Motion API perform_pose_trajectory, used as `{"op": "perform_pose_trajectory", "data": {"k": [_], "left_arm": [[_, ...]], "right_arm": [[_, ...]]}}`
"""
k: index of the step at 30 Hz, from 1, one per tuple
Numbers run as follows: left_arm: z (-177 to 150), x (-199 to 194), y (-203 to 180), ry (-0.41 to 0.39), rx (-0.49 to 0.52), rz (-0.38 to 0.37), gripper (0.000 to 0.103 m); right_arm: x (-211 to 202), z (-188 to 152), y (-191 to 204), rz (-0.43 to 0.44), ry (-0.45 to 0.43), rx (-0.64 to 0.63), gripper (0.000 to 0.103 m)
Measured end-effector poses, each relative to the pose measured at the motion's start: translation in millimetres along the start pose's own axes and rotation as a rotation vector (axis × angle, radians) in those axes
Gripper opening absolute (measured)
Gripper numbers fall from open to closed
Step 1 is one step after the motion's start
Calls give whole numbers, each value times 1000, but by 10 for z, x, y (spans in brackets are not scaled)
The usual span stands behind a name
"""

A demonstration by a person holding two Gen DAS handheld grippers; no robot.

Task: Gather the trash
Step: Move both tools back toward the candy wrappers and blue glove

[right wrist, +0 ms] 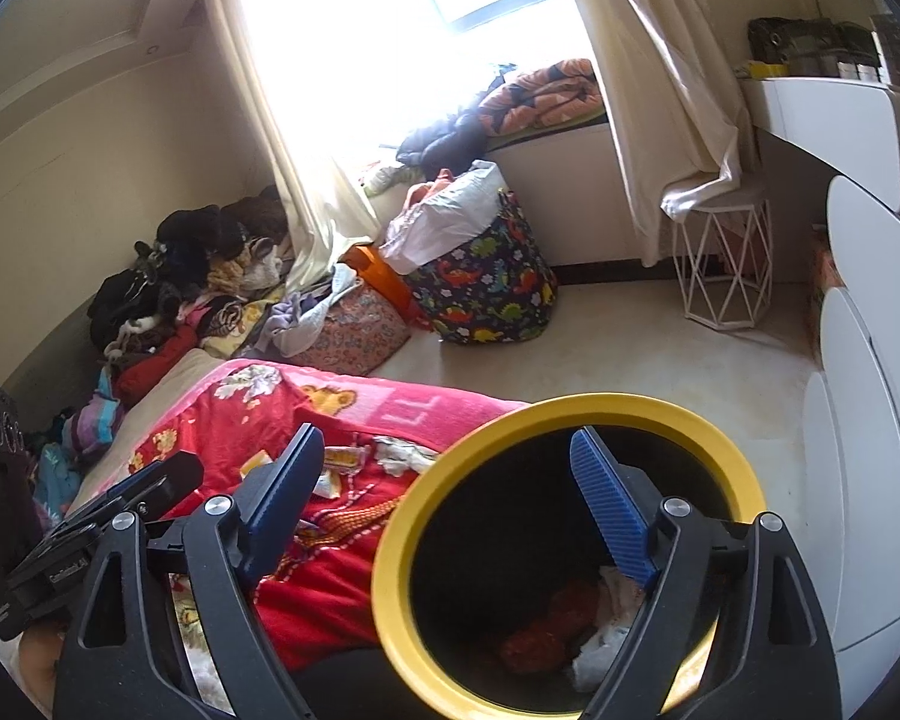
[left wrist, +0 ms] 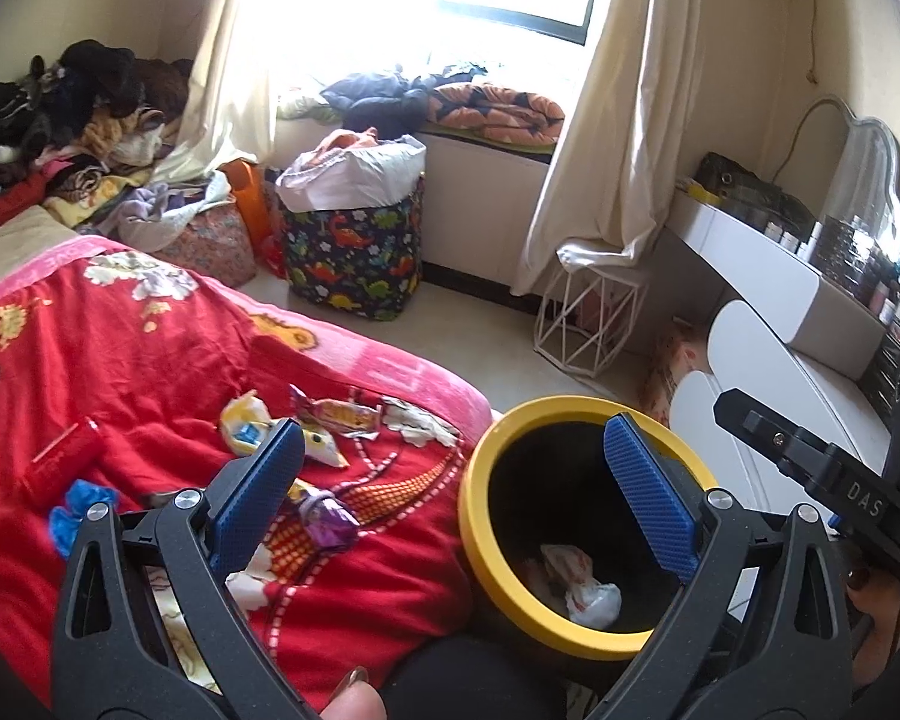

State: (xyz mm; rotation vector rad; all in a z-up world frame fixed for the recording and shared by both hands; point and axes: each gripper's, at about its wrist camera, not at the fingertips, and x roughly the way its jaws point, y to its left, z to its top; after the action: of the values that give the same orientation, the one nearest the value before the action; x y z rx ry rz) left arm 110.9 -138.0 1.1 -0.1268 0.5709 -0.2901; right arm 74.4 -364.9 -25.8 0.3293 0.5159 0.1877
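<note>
A black bin with a yellow rim [left wrist: 480,516] [right wrist: 390,546] stands beside the bed and holds crumpled white and red trash [left wrist: 588,594] [right wrist: 606,636]. Several wrappers lie on the red blanket: a yellow-white one [left wrist: 243,420], an orange candy wrapper [left wrist: 342,417], crumpled white paper [left wrist: 420,423], a purple wrapper [left wrist: 327,519] and a blue scrap [left wrist: 78,510]. My left gripper [left wrist: 450,444] is open and empty, straddling the bin rim and bed edge. My right gripper [right wrist: 450,450] is open and empty over the bin mouth.
A dinosaur-print basket [left wrist: 354,258] with a white bag stands on the floor by the window. Clothes are piled at the bed's far end [left wrist: 72,120]. A white wire stool [left wrist: 588,324] and white dresser [left wrist: 768,276] stand to the right.
</note>
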Motion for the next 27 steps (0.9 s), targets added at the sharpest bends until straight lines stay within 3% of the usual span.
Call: {"op": "perform_pose_trajectory", "data": {"k": [27], "left_arm": [[63, -300, 772, -68, -105, 132, 92]], "right_arm": [[442, -92, 989, 142, 83, -178, 83]]}}
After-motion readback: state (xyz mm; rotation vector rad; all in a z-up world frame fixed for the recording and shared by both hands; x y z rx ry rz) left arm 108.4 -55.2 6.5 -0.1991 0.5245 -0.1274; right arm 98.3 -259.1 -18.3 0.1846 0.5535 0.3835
